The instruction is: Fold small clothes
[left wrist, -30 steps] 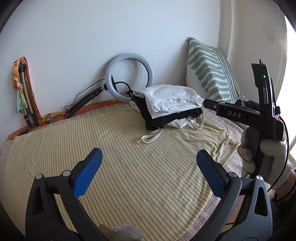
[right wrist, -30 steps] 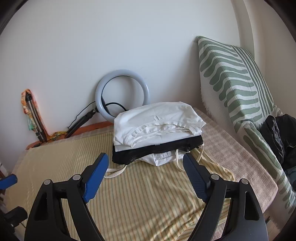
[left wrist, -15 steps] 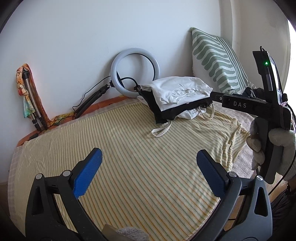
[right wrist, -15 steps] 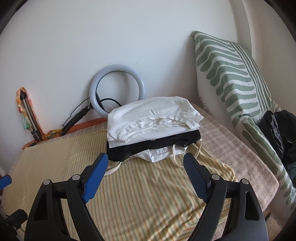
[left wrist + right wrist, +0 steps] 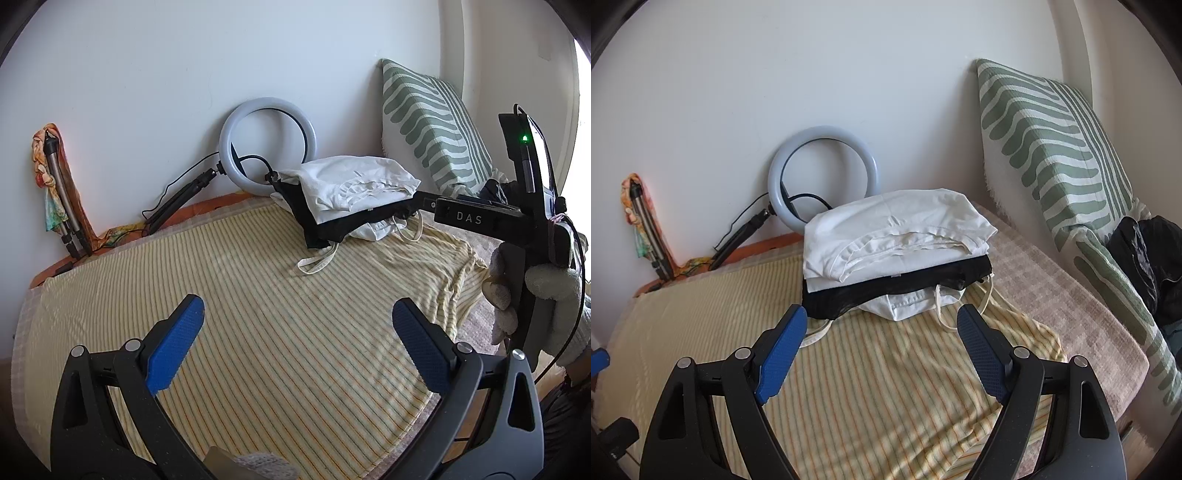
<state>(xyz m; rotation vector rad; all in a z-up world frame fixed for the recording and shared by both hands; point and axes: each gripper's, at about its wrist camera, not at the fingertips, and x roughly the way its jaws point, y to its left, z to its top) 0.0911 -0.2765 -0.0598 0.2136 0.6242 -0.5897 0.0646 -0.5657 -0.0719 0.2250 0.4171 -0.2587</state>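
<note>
Your left gripper (image 5: 297,332) and right gripper (image 5: 882,341) both gape wide, holding nothing. The stack of folded clothes (image 5: 897,254) sits at frame centre on the striped yellow garment (image 5: 886,387), just beyond your right fingertips.

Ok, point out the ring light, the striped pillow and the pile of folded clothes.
ring light (image 5: 775,173), right wrist view, left side of its rim.
striped pillow (image 5: 1045,147), right wrist view, front face.
pile of folded clothes (image 5: 894,225), right wrist view, top white garment.
</note>
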